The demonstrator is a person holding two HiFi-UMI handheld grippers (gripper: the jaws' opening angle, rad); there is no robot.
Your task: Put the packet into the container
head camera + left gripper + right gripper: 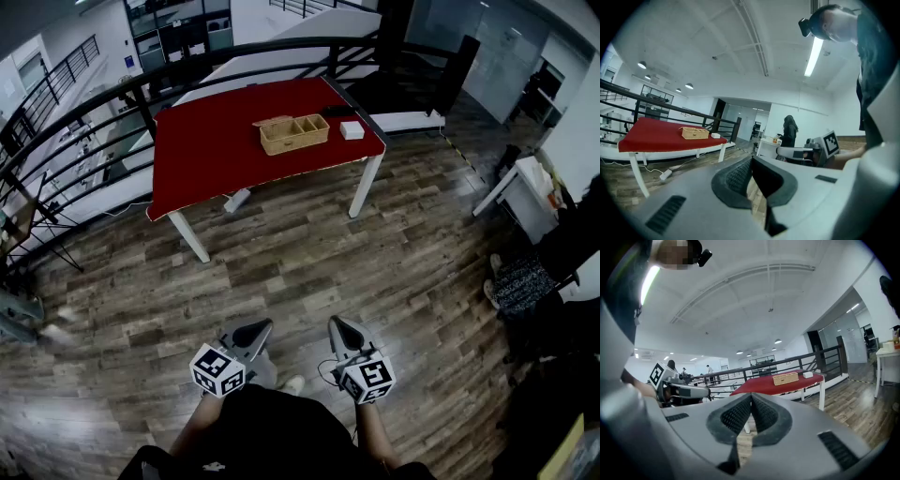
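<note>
**Packet far ahead, on the right gripper's side**

The small white packet [352, 130] sits on the red table [216, 141], just beside the right end of the wicker container [293, 133]. The container's long axis runs left to right across the tabletop; the packet shows too small to tell its own. Both lie well apart from the grippers, straight ahead across the wooden floor [300, 262]. The right gripper [339, 328] is on the packet's side and looks slightly nearer. The left gripper [258, 328] lines up more with the container. Each has its jaws pressed together on nothing.
</note>
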